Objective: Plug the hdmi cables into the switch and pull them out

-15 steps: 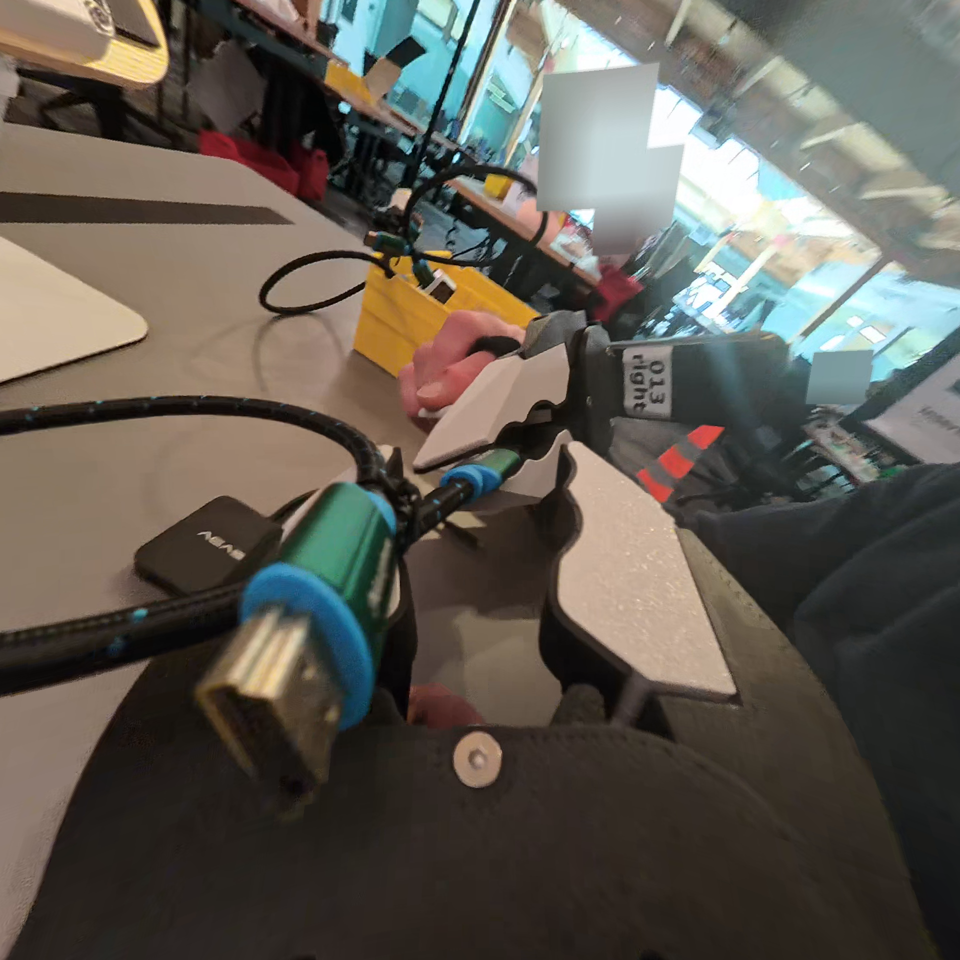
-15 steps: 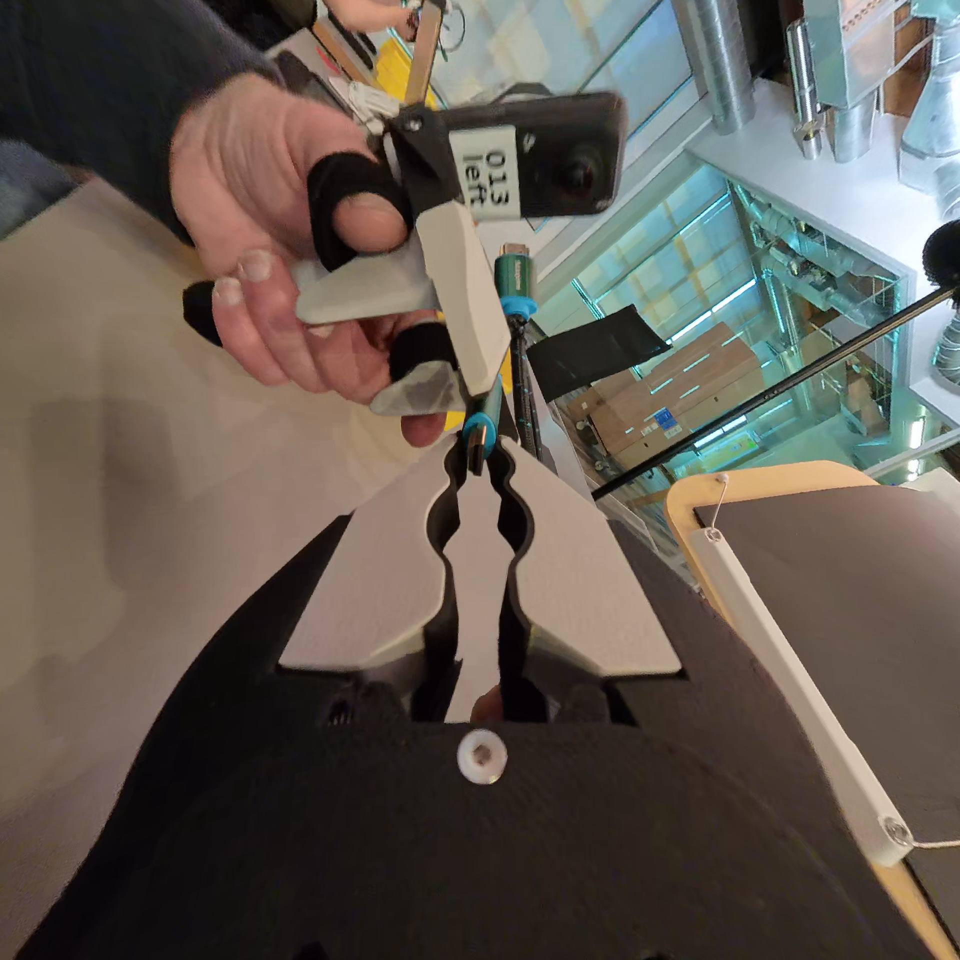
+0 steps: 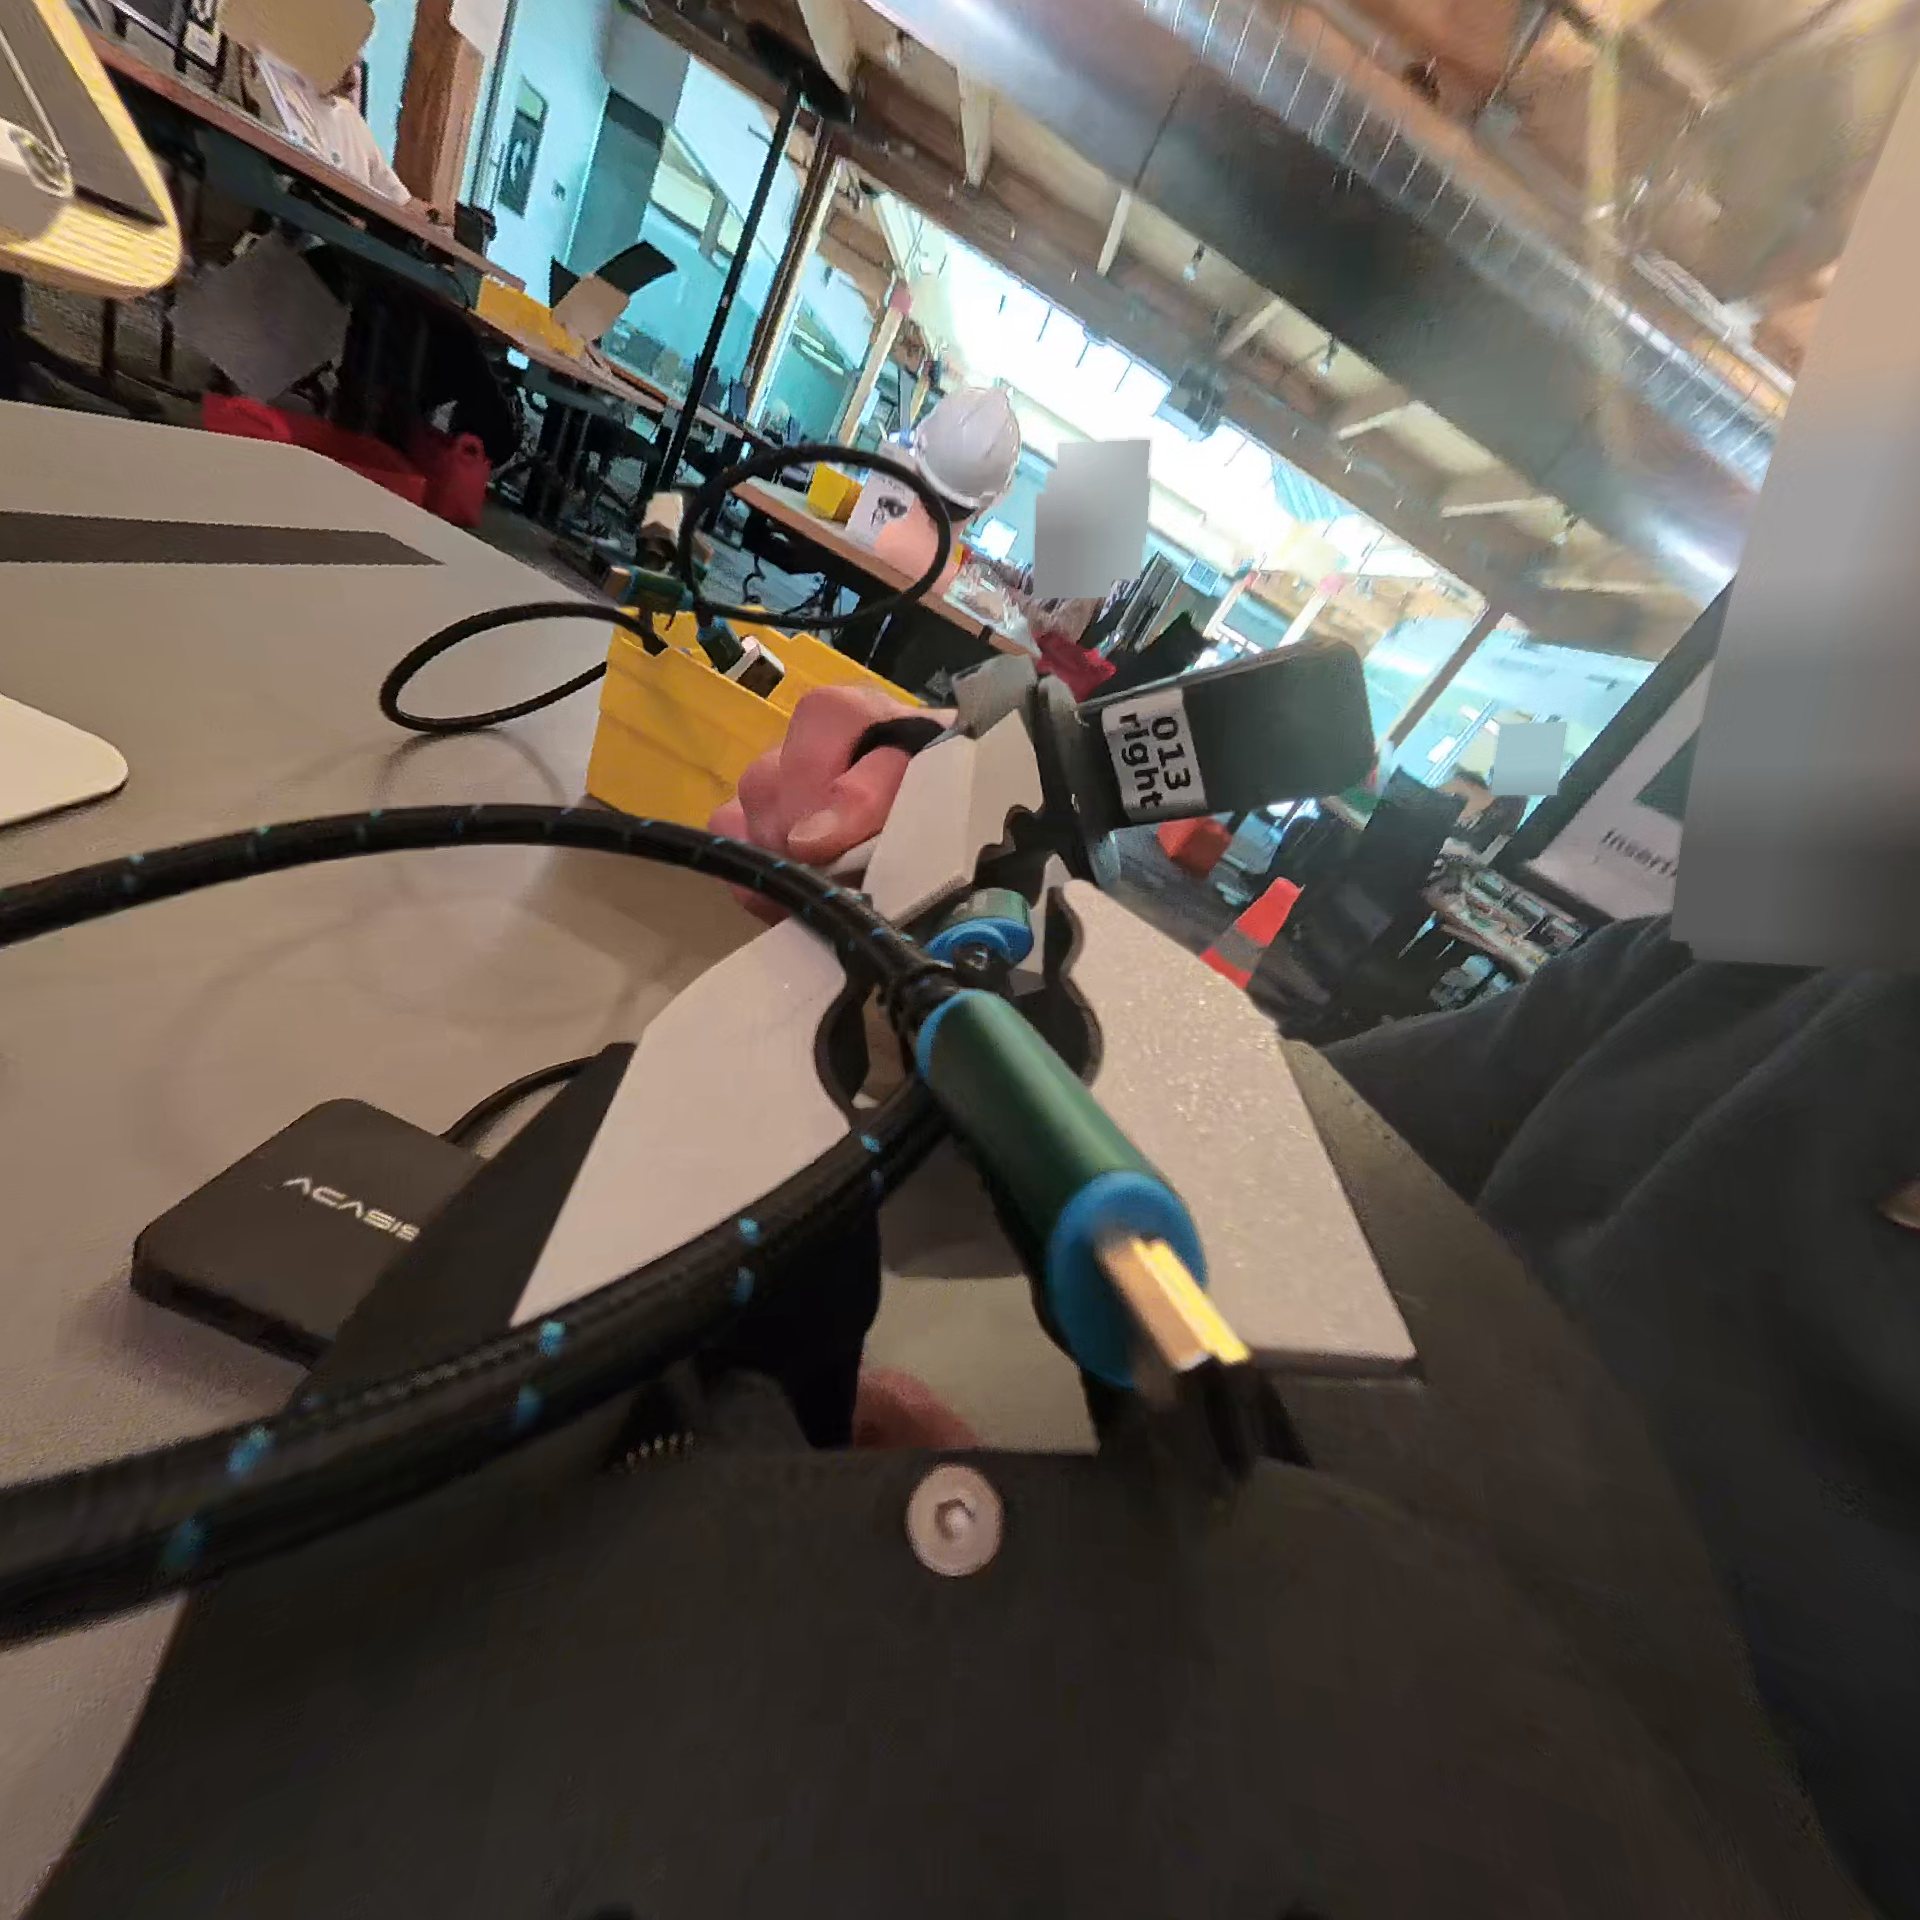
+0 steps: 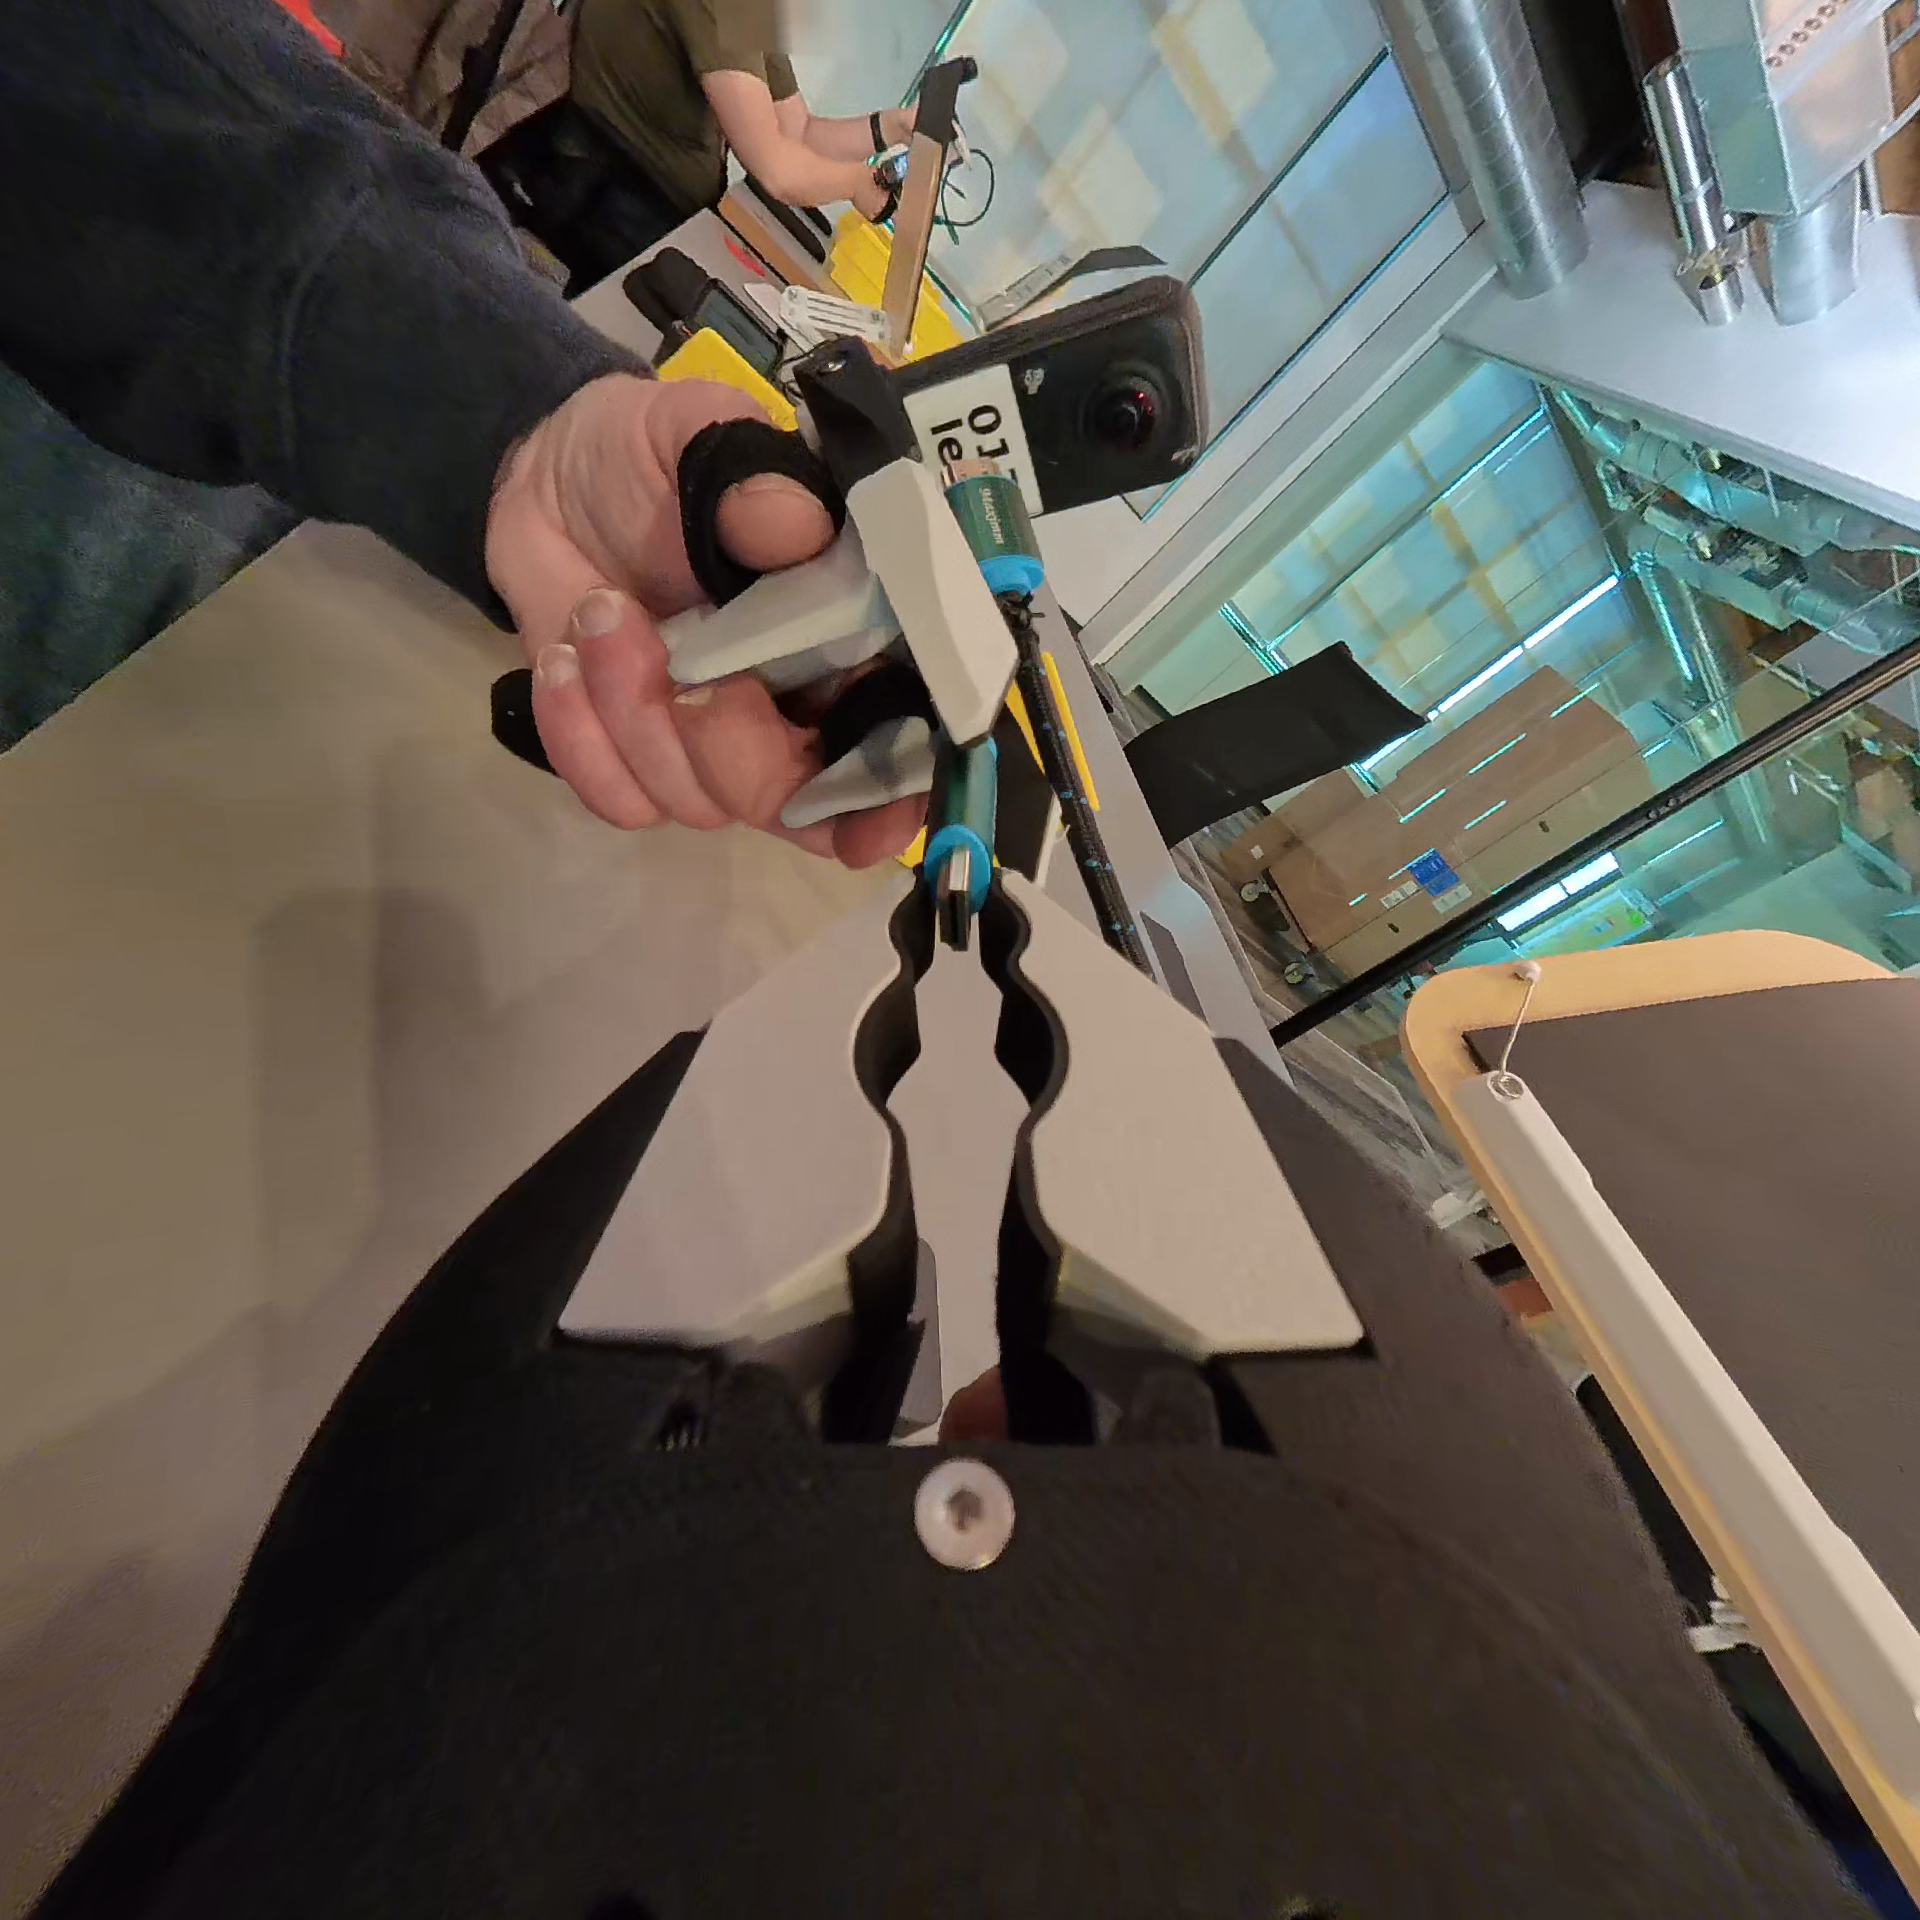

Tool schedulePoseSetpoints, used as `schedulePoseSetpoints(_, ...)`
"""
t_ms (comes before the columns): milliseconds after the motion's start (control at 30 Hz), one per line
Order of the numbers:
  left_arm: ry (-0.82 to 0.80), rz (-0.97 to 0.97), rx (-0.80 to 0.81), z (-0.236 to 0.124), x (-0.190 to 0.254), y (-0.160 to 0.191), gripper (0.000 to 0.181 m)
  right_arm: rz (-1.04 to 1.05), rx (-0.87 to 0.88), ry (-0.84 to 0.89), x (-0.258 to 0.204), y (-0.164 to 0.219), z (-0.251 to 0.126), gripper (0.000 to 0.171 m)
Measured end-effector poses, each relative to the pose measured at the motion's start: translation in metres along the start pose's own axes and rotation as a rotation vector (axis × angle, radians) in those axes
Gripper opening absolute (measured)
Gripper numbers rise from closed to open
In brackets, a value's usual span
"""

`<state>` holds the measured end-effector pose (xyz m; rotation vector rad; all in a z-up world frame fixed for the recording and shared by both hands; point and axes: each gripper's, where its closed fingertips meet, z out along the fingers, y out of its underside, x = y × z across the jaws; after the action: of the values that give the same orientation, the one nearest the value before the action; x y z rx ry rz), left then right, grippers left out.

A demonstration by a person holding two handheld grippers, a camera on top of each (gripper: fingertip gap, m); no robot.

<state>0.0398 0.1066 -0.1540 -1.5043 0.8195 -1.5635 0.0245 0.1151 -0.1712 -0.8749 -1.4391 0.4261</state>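
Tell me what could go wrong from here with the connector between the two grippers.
1. The right gripper has only the metal plug tip of the HDMI connector between its fingertips, not the green shell. If the left gripper lets go, the connector may slip or twist.
2. The second connector lies loose across the left gripper and the braided cable loops over it, so moving toward the switch could snag.

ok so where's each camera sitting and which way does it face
Left wrist view: on the left gripper, facing across the grey table at the right gripper; its own fingers and a dark sleeve show.
Right wrist view: on the right gripper, facing the left gripper and the hand holding it; own fingers show.
Both share the green plug between the grippers.
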Motion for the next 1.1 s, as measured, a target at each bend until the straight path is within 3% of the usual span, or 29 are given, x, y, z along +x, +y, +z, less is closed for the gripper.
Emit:
schedulePoseSetpoints(367, -0.127, 0.038, -0.184, -0.004, -0.008, 0.009, 0.028, -0.079, -0.070, 0.003, -0.004, 0.010, 0.004, 0.006)
schedulePoseSetpoints(467, -0.116, 0.016, -0.223, -0.004, -0.005, 0.013, 0.020, -0.099, -0.090, 0.025, 0.000, 0.013, 0.002, 0.006)
schedulePoseSetpoints(1100, -0.082, -0.154, -0.140, -0.004, -0.007, 0.009, 0.019, -0.157, -0.119, 0.050, 0.001, 0.015, 0.004, 0.006)
